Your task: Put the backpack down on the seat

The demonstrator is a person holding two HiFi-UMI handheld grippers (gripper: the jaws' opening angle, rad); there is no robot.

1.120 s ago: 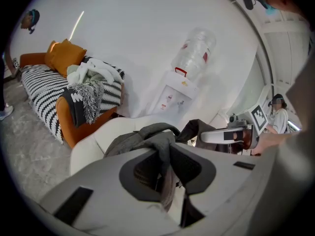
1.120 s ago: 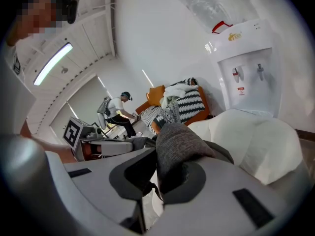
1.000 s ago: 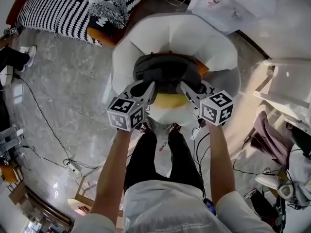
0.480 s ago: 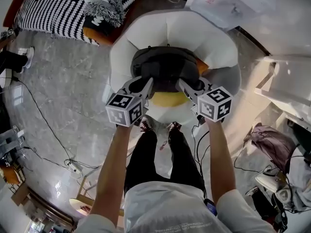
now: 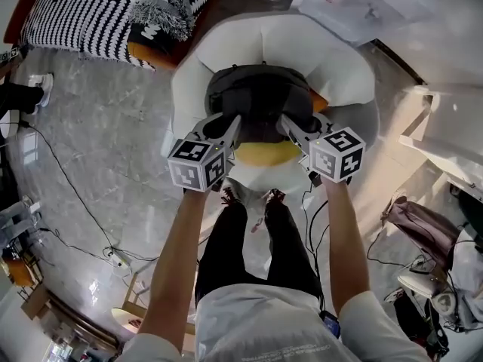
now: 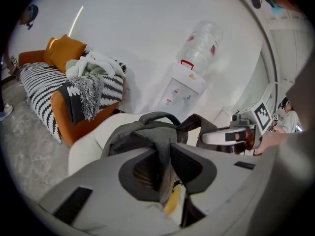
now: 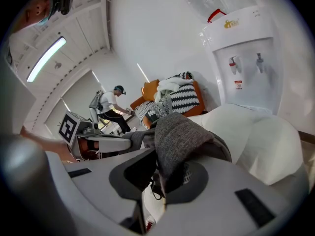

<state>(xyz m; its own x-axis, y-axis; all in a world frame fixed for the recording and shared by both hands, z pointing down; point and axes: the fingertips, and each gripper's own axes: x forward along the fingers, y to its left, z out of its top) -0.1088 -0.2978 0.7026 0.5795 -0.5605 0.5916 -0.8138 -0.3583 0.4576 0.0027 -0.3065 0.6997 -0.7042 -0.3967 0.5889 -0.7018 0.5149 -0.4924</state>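
A dark grey backpack [image 5: 260,100] sits on the white padded seat [image 5: 332,59], behind a yellow cushion [image 5: 264,153] at the seat's front. My left gripper [image 5: 230,127] is at the pack's near left side and my right gripper [image 5: 290,127] at its near right. In the left gripper view a grey strap [image 6: 165,151] hangs between the jaws of the left gripper [image 6: 165,163]; they have just been opening and one pad's face shows bare beside the strap. The right gripper [image 7: 165,173] is shut on a thick grey strap [image 7: 179,136].
A black-and-white striped sofa with orange arms [image 5: 90,13] stands to the far left, heaped with blankets. A water dispenser [image 6: 184,90] stands behind the seat against the wall. Cables [image 5: 68,194] trail over the marble floor. Another person [image 7: 110,104] stands far off.
Both grippers and the backpack have come down a little onto the seat, and the pack now lies lower and flatter. The left jaws stand slightly wider round the strap.
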